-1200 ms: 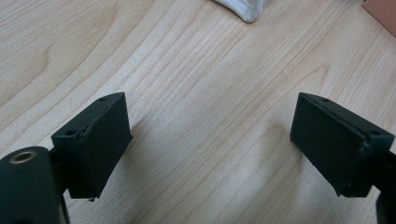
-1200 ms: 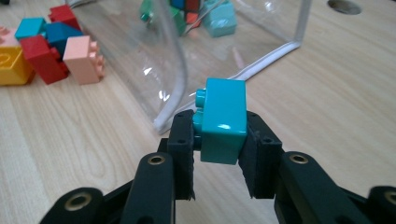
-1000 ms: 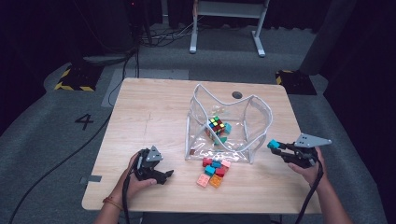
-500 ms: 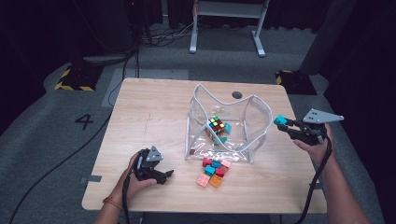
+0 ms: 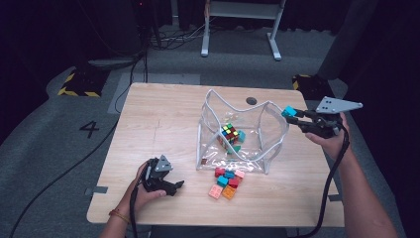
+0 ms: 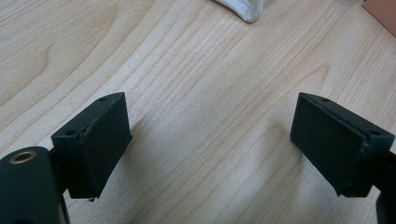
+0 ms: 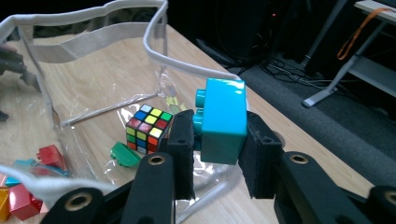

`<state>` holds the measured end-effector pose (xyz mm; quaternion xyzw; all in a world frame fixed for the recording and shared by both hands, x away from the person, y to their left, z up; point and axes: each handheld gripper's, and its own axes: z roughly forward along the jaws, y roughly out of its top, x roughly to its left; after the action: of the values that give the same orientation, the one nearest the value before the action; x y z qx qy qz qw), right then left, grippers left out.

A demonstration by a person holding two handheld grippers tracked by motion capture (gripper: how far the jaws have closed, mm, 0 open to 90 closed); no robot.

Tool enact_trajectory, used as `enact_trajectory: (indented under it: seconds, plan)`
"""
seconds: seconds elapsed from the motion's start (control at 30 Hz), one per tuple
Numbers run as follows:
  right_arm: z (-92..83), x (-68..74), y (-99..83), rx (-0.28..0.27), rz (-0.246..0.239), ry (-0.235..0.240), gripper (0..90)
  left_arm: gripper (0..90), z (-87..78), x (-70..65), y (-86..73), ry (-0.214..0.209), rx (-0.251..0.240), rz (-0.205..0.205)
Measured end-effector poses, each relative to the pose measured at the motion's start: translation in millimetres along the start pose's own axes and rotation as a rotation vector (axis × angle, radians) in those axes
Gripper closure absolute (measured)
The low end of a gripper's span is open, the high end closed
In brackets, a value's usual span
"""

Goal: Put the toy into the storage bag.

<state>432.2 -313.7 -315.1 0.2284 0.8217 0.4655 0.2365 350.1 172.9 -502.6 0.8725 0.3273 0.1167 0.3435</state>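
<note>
So the right gripper [image 7: 219, 135] clasped a teal brick [image 7: 223, 120] above the clear bag [image 5: 270, 130] (cube [image 7: 148, 122] already inside); loose bricks [image 5: 227, 178] remained, left gripper [image 6: 212, 149] agape.

Teal brick [image 7: 224, 121], black jaws, multicoloured checkered cube [image 7: 148, 128], clear white-trimmed bag [image 5: 270, 144], pale wood-grain surface [image 5: 163, 119].

Left hand-held gripper [image 5: 173, 187]: held low at the surface's near-left edge, jaws spread wide, nothing between them. Right hand-held gripper [image 5: 292, 115]: raised above the right edge, forearm extended, jaws clamped on a block [image 7: 224, 120], pointing toward the surface's middle.
</note>
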Motion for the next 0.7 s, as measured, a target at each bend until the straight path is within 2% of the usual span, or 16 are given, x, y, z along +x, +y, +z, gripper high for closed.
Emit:
enact_trajectory:
  seconds: [0.2,0.33,0.37,0.47,0.63,0.7]
  plan:
    - [16.5,9.3,14.4,0.027,-0.032,0.057,68.3,12.2,0.0,0.0,0.0,-0.001,0.0,-0.001]
    - [32.7,11.9,22.5,0.064,-0.041,0.123,68.3,12.2,0.0,0.0,0.0,0.001,0.001,0.0]
    - [38.3,12.0,25.4,0.071,-0.059,0.137,68.3,12.2,0.0,0.1,0.0,-0.001,0.001,0.001]
    - [54.5,14.5,33.7,0.128,-0.101,0.161,68.2,12.2,0.0,-0.2,-0.1,-0.001,0.001,-0.001]
    - [73.7,17.2,43.6,0.229,-0.143,0.214,68.2,12.2,-0.1,0.0,0.0,-0.001,0.001,0.0]
    - [81.4,17.7,46.2,0.277,-0.175,0.214,68.2,12.2,-0.1,0.0,-0.1,-0.001,0.001,0.0]
